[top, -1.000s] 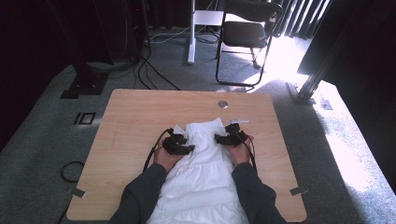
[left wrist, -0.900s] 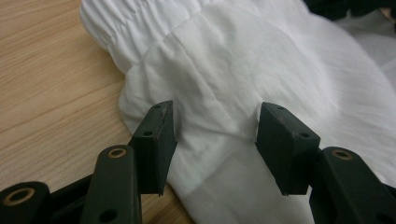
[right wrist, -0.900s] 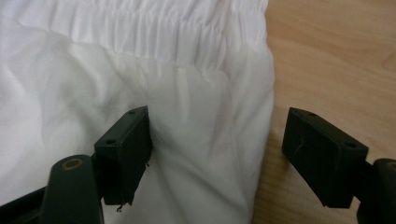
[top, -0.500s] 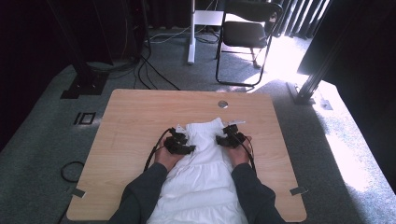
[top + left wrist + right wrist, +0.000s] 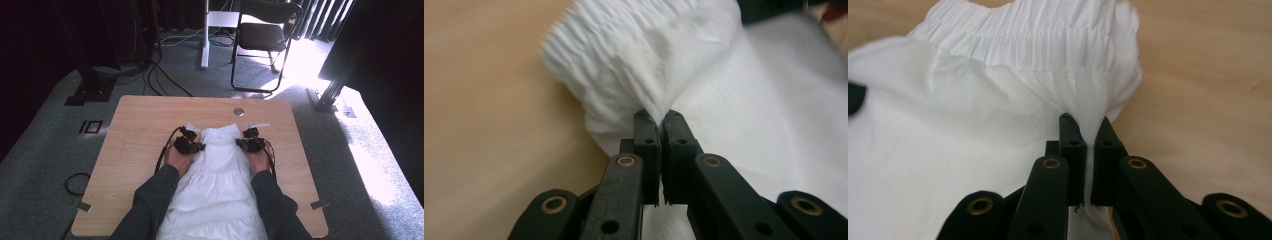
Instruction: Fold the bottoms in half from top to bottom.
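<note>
Forearms extended side by side over the light wooden tabletop [image 5: 145, 125], left tool [image 5: 190, 145] and right tool [image 5: 251, 143] each clamp the white gathered-waist cotton skirt [image 5: 220, 175].

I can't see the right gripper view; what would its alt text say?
Two black jaws of the right gripper pinch a fold of a white pleated cloth garment just below its gathered elastic band. The garment lies on a light wooden table.
</note>
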`<state>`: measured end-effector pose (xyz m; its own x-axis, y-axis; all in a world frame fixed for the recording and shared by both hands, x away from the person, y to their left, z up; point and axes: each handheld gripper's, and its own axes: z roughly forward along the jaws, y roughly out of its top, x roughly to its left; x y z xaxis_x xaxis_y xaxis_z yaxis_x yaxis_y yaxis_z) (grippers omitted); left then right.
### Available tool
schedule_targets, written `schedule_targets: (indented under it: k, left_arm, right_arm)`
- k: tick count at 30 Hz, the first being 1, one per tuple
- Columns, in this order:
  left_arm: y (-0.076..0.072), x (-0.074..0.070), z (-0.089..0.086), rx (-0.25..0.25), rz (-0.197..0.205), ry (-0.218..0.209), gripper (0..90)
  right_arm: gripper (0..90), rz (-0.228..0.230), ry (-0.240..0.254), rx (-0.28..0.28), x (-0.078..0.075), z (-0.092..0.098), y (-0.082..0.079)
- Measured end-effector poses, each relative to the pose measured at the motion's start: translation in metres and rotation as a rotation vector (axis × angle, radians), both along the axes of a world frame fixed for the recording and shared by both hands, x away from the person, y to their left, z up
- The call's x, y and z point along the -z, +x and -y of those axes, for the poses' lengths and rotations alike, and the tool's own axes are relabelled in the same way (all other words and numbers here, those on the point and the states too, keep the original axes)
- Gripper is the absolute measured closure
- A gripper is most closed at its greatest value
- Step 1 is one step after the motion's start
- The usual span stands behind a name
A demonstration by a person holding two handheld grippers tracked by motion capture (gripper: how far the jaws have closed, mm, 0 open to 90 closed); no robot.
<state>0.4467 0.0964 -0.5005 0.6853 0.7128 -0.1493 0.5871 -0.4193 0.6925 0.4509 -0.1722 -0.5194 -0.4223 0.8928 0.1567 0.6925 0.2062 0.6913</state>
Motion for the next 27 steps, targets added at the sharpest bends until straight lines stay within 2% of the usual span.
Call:
schedule_targets:
  k: [4,6,8,10,12,14,15,17,19,22,25,27]
  left_arm:
    - [0.008,-0.039,-0.004,-0.007,0.111,-0.029,87.8]
    - [0.01,-0.06,-0.004,-0.01,0.167,-0.053,87.9]
    - [0.012,-0.081,-0.006,-0.018,0.217,-0.088,87.8]
    - [0.012,-0.098,-0.009,-0.006,0.249,-0.128,87.8]
    - [0.011,-0.111,-0.012,0.011,0.256,-0.137,87.7]
    - [0.007,-0.113,-0.015,0.026,0.237,-0.16,87.6]
    - [0.004,-0.112,-0.016,0.034,0.225,-0.156,87.6]
    - [-0.006,-0.108,-0.018,0.051,0.214,-0.149,87.3]
    - [-0.019,-0.104,-0.021,0.076,0.201,-0.161,87.2]
    - [-0.045,-0.097,-0.025,0.108,0.201,-0.154,86.9]
    - [-0.074,-0.086,-0.027,0.15,0.198,-0.136,86.7]
    - [-0.092,-0.076,-0.029,0.17,0.176,-0.146,86.7]
  right_arm:
    - [87.0,0.071,0.009,-0.004,-0.031,0.003,0.001]
    - [87.1,0.136,0.004,0.0,-0.051,0.004,0.001]
    - [87.0,0.216,0.038,0.015,-0.074,0.007,-0.001]
    - [86.9,0.286,0.078,0.025,-0.094,0.011,-0.004]
    - [86.8,0.314,0.097,0.019,-0.108,0.014,-0.007]
    - [86.8,0.32,0.092,0.0,-0.114,0.014,-0.012]
    - [86.8,0.322,0.087,-0.008,-0.114,0.014,-0.015]
    - [86.7,0.313,0.09,-0.024,-0.112,0.014,-0.022]
    - [86.6,0.305,0.086,-0.044,-0.108,0.014,-0.033]
    - [86.4,0.296,0.092,-0.089,-0.101,0.017,-0.057]
    - [86.2,0.283,0.064,-0.135,-0.09,0.019,-0.086]
    - [86.2,0.262,0.066,-0.158,-0.08,0.02,-0.104]
